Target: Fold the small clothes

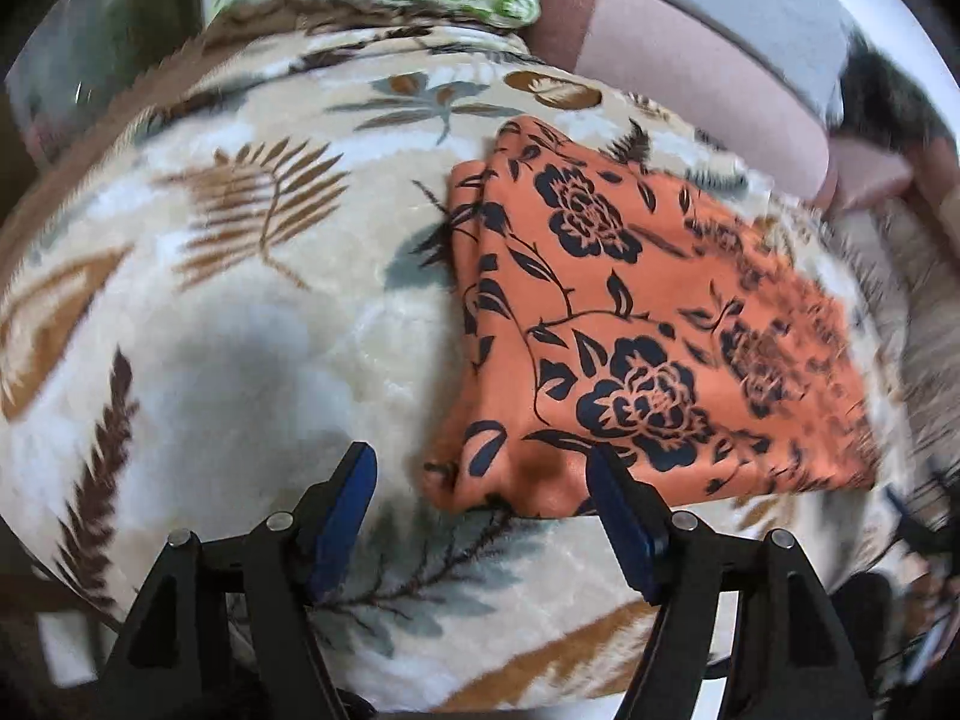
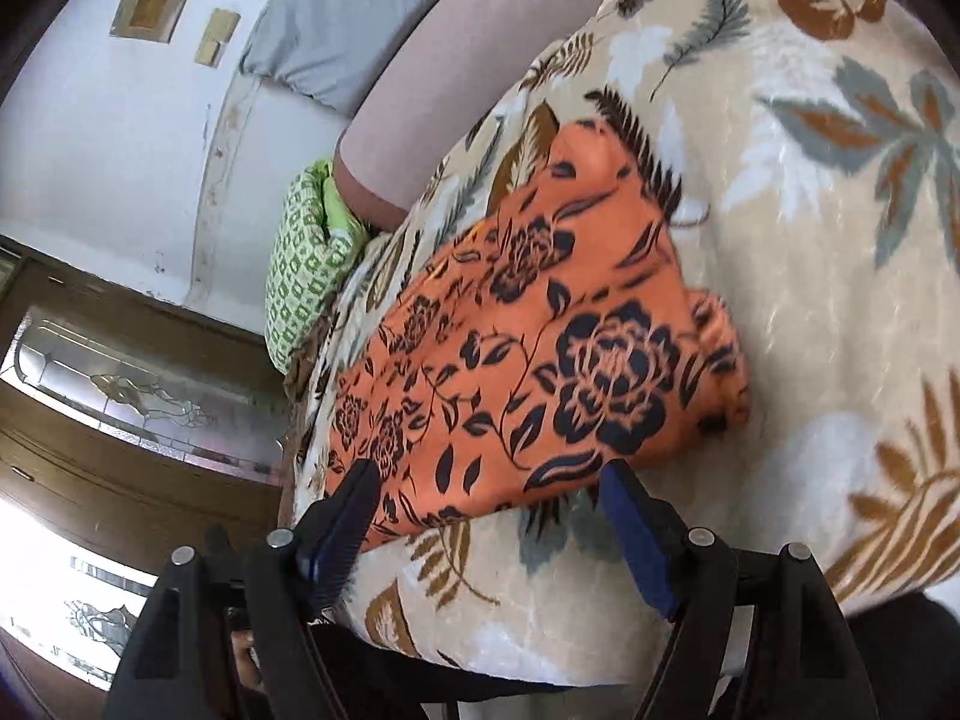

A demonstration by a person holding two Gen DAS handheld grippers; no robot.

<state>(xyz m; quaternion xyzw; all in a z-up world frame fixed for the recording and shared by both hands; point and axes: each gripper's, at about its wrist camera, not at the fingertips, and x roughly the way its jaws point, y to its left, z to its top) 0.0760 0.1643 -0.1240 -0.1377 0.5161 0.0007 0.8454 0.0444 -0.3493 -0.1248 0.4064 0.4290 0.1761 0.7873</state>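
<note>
Orange floral garment (image 1: 648,324) lying folded into a compact multi-layer rectangle on the leaf-print blanket (image 1: 240,312) over the bed, set flat, probably so the folds hold. Left hand-held gripper (image 1: 480,516) released, jaws apart, nothing pinched; near corner of the garment sits just ahead between the blue pads, likely either just let go or lined up for another fold. Right hand-held gripper (image 2: 492,522) also released, straddling the opposite near edge, not clamped. Green patterned pillow (image 2: 300,276) and pink bolster (image 2: 456,90) beyond, well clear of the fold area. Task looks near done.
</note>
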